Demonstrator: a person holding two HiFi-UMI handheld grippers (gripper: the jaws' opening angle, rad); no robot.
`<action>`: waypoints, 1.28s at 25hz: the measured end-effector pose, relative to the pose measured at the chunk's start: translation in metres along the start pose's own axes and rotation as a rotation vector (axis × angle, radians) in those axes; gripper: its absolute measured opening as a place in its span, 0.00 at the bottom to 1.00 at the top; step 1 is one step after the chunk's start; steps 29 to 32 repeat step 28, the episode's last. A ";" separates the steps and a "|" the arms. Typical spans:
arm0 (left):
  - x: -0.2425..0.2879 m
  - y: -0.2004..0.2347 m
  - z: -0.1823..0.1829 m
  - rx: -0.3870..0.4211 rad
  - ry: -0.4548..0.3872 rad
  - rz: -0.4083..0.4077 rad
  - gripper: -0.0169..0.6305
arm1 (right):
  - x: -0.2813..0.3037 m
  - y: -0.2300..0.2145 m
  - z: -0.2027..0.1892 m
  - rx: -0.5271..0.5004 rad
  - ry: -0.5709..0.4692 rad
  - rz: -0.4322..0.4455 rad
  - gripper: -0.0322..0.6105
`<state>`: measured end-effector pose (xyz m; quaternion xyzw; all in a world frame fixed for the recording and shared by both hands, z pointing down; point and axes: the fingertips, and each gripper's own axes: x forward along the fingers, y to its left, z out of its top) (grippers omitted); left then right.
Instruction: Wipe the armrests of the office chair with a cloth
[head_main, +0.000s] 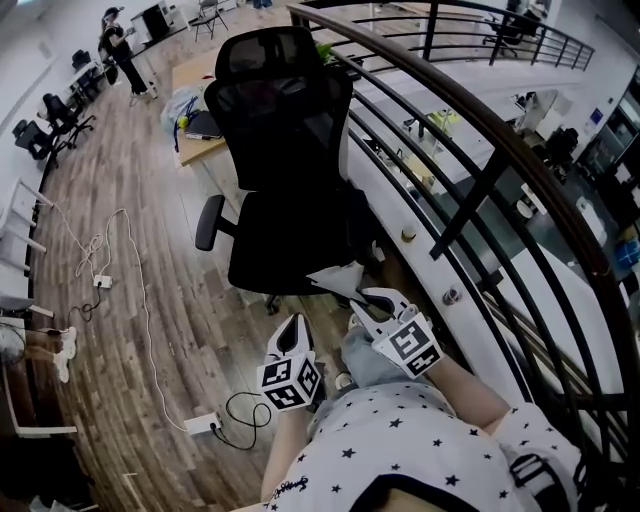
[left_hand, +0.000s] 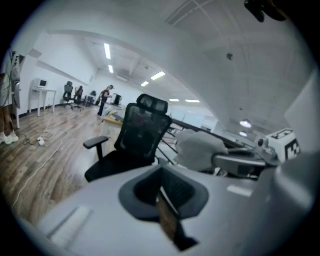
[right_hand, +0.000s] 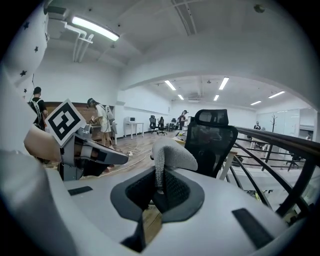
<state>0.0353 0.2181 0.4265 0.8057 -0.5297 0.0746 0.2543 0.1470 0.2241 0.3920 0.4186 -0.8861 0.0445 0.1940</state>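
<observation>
Standing just short of the black office chair (head_main: 288, 170), the person has it straight ahead on the wood floor, its right side tucked against the curved railing (head_main: 480, 190) and the seat turned toward them. Only one armrest (head_main: 208, 222) shows from the head view, jutting out on the chair's left with its pad running roughly near to far; the other I cannot see, and it is probably hidden on the railing side. The grey cloth (right_hand: 172, 155) is not on the chair yet: it droops from the right gripper (head_main: 372, 305), whose fingers are pinching a fold of it, near the front edge of the seat. The left gripper (head_main: 292, 335) has its fingers pressed together on nothing. The visible armrest lies far and to the left of the cloth, nearer the empty gripper, so I'd expect the cloth hand to reach across leftward
</observation>
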 end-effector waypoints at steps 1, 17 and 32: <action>-0.001 0.000 -0.001 -0.001 0.000 0.002 0.03 | -0.001 0.001 0.000 0.002 -0.003 0.000 0.10; -0.006 0.006 0.001 0.005 -0.007 0.026 0.03 | -0.003 0.000 0.017 0.016 -0.069 -0.006 0.09; -0.005 0.012 0.005 0.005 -0.007 0.032 0.03 | 0.002 0.004 0.020 0.004 -0.065 0.008 0.09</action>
